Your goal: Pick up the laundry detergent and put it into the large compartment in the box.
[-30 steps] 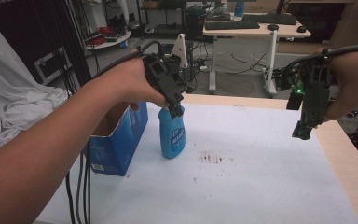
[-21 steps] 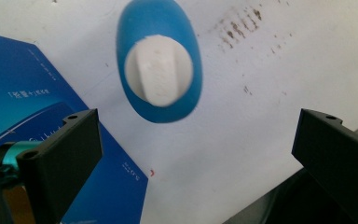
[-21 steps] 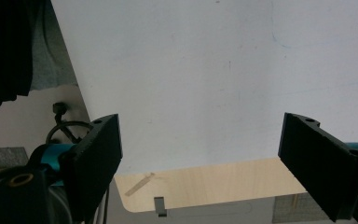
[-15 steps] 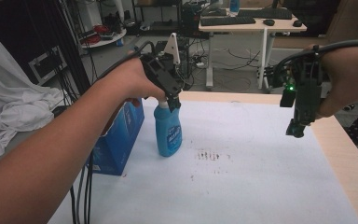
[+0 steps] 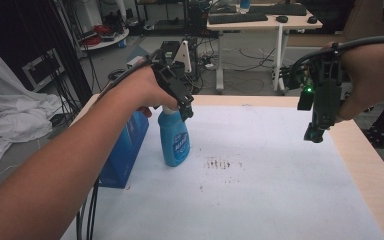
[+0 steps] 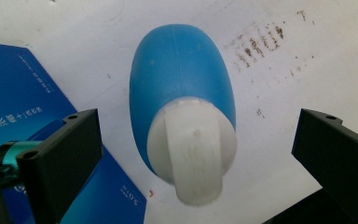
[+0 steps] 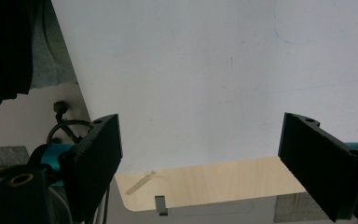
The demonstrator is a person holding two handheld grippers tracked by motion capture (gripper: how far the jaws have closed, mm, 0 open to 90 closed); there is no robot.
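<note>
Your left forearm comes in from the lower left of the high view and runs up toward the centre, bare to the wrist. Your left hand (image 5: pixel 140 92) wraps the handle of the left gripper (image 5: pixel 186 111), which points down and slightly forward just left of the frame's middle, its grey three-cornered plate standing on top. In the left gripper view its two black jaws stand wide apart, touching nothing. Your right hand (image 5: pixel 372 82) enters from the upper right edge and holds the right gripper (image 5: pixel 314 136) pointing straight down, a green light glowing on its body. In the right gripper view its jaws are spread wide, with nothing between them.
</note>
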